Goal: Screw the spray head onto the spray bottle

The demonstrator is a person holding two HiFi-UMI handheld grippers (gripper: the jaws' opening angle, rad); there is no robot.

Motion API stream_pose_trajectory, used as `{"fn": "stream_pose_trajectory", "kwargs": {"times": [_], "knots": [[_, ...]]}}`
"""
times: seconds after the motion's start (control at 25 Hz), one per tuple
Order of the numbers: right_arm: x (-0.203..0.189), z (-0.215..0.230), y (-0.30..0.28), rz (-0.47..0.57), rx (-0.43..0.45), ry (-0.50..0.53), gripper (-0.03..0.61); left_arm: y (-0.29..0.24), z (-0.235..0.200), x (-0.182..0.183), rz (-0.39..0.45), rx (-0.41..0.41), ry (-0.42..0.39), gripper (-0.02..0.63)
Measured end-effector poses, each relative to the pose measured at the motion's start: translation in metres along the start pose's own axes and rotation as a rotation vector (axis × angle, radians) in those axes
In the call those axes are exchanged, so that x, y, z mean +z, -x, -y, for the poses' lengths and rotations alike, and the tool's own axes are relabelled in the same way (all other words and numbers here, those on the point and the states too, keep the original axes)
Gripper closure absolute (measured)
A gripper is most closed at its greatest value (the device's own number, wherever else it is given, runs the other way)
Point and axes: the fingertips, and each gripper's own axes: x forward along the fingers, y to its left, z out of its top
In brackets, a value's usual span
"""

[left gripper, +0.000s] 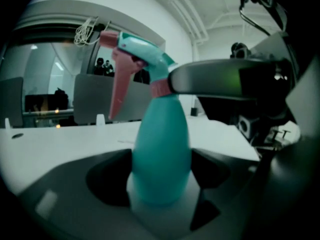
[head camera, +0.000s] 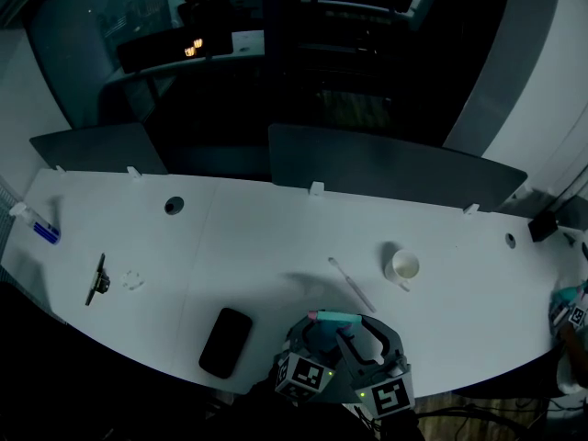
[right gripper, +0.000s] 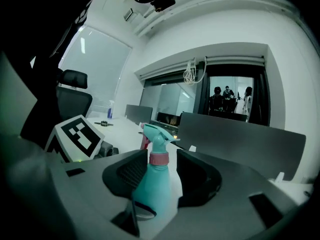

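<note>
At the far left edge of the white table (head camera: 276, 237) lies a small blue object (head camera: 46, 232). Next come a dark tool (head camera: 96, 279), a black phone (head camera: 226, 342) near the front edge, a thin white stick (head camera: 352, 284) and a white cup (head camera: 402, 265) just beside it. All of them lie well apart from the work. Dark dividers (head camera: 386, 168) stand along the far side of the table.

The spray bottle (left gripper: 160, 134) is at the near edge, bottom centre of the head view, upright between both tools. The left gripper (left gripper: 161, 171) is clamped wide on its teal body, one jaw on each side. The spray head (left gripper: 137, 54) sits on top, with its pink trigger (left gripper: 120, 86) hanging at the left. In the left gripper view, a finger of the other tool crosses from the right and meets the pink collar (left gripper: 160, 88).

The right gripper (right gripper: 162, 166) has its jaws either side of that collar. The bottle leans on one jaw, and a slit of table shows beside the other, so the jaws are not clamped. The only print is black-and-white squares on the marker cubes (right gripper: 77, 132).
</note>
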Motion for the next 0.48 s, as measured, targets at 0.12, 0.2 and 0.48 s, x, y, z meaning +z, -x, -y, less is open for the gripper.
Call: {"fn": "stream_pose_trajectory", "kwargs": {"times": [0.12, 0.2, 0.48], "knots": [[0.01, 0.003, 0.0, -0.044, 0.013, 0.019, 0.371, 0.0, -0.001, 0.0, 0.0, 0.001, 0.004, 0.245], [0.011, 0.002, -0.006, -0.099, 0.042, 0.035, 0.36, 0.001, 0.0, 0.0, -0.002, 0.004, 0.002, 0.245], [0.007, -0.01, -0.023, -0.187, 0.156, 0.141, 0.364, -0.001, 0.0, -0.003, -0.007, -0.001, -0.005, 0.245]]}}
